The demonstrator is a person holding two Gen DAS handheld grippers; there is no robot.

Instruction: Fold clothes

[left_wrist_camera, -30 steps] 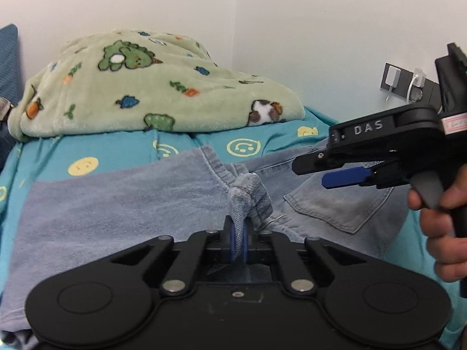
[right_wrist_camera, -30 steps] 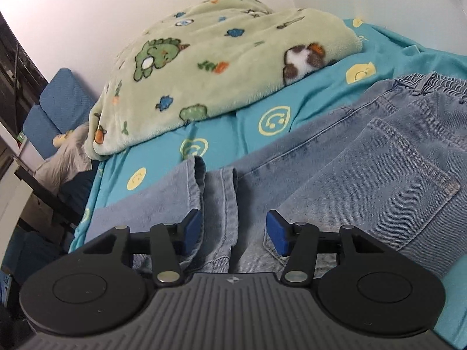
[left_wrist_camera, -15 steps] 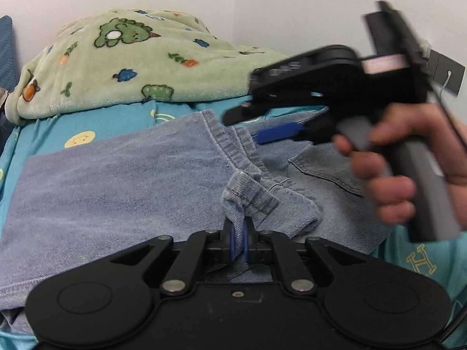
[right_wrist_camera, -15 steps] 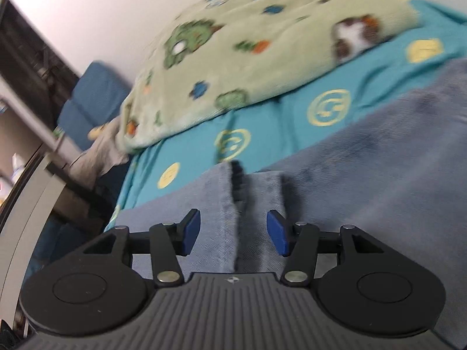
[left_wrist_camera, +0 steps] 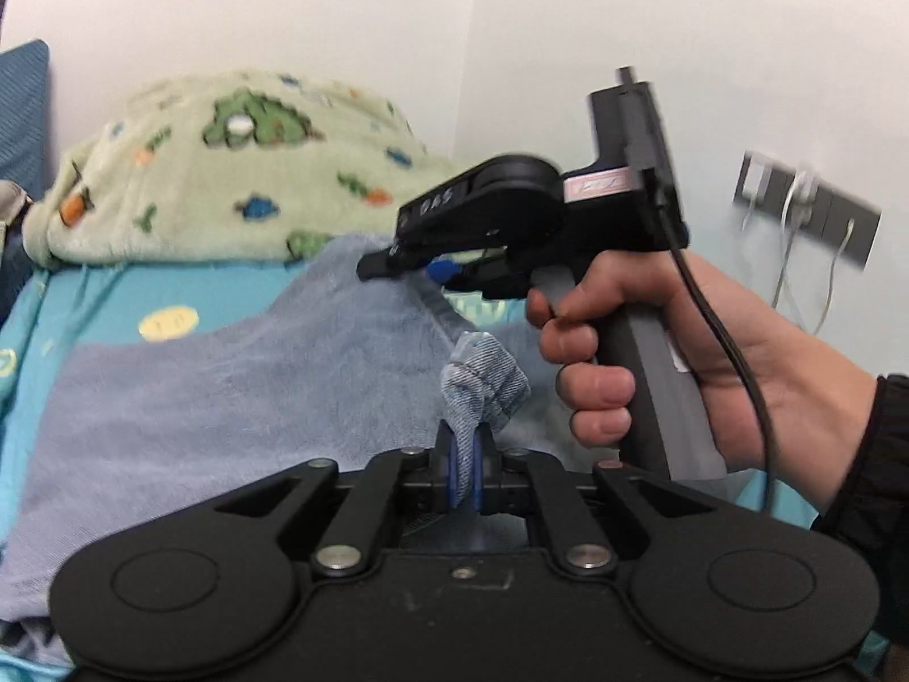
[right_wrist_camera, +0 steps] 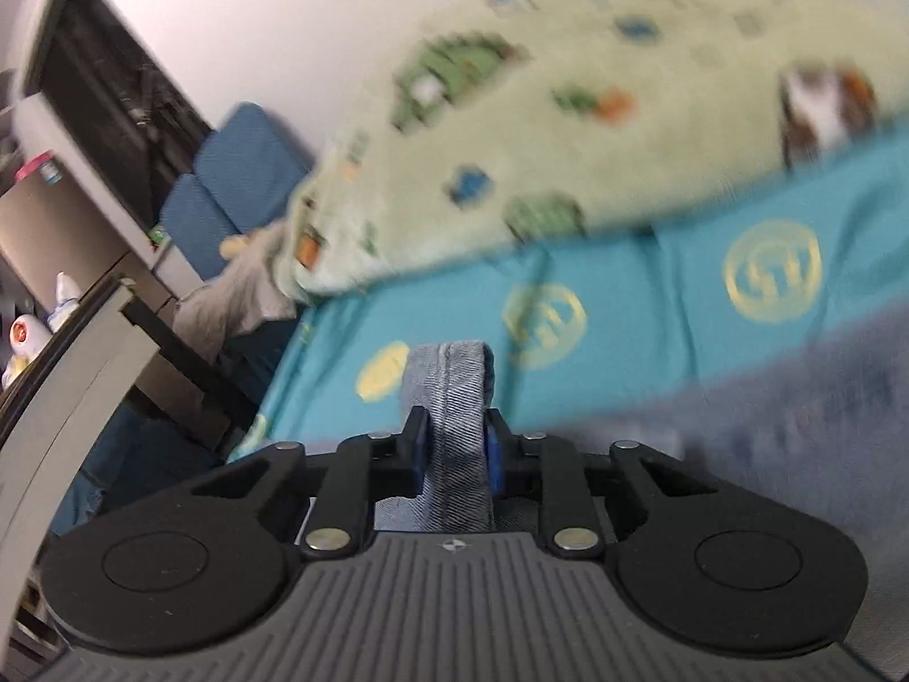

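Over bed [right_wrist_camera: 653,261], we judge jeans [left_wrist_camera: 238,398] limp and heavyish (hems grip best): left gripper [left_wrist_camera: 466,463] pinches one bunched fold, right gripper [right_wrist_camera: 454,449], jaws just closing, clamps another edge.

The green blanket [right_wrist_camera: 568,131] and the smiley prints on the teal bedsheet [right_wrist_camera: 653,307] are smeared by motion blur in the right wrist view, so the printed figures cannot be made out. The jeans [left_wrist_camera: 227,398] are cut off at the lower left edge, and their near part is hidden behind the left claw [left_wrist_camera: 466,469]. The person's sleeve [left_wrist_camera: 875,500] is cropped by the right edge.
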